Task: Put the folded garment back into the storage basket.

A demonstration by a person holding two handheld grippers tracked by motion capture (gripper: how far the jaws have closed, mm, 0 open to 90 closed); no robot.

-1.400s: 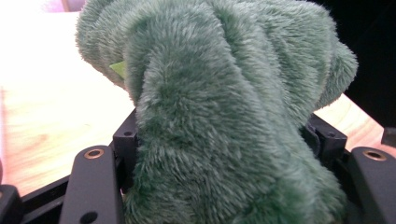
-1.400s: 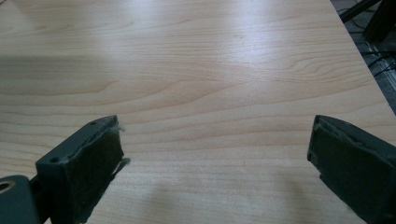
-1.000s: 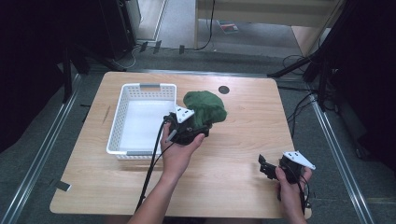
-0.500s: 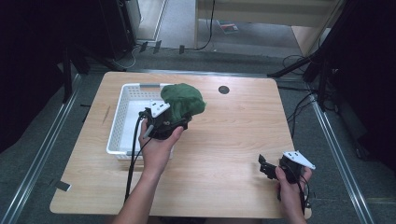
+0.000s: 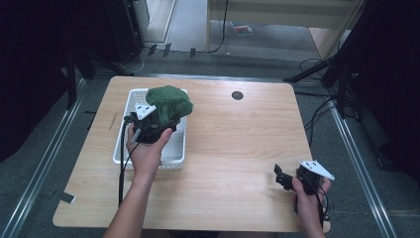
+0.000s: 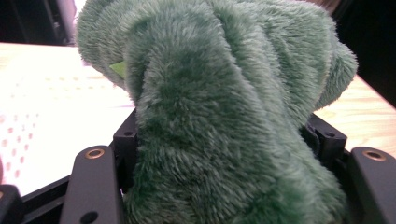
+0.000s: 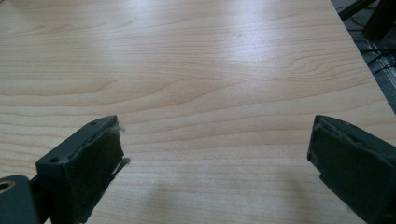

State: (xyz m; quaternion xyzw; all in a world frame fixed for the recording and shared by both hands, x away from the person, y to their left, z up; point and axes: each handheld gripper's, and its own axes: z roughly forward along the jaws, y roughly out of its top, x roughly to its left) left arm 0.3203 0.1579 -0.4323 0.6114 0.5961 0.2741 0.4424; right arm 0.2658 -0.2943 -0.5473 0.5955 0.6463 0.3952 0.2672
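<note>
Green fuzzy plush cloth (image 5: pixel 169 103), bunched into a rounded lump, held up over the white perforated basket (image 5: pixel 174 154) at the left-middle of the worktop (image 5: pixel 237 148), pinched in the left tongs (image 5: pixel 161 121). In the left gripper view its thick pile (image 6: pixel 224 116) bulges between both jaws. Basket is rectangular, long side running near-far.

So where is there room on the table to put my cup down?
The widest bare wood lies between the white plastic basket and the right gripper. More lies past the small dark round hole, toward the table's right edge. It is crowded at the basket, where the left gripper holds the fluffy green cloth over it.
</note>
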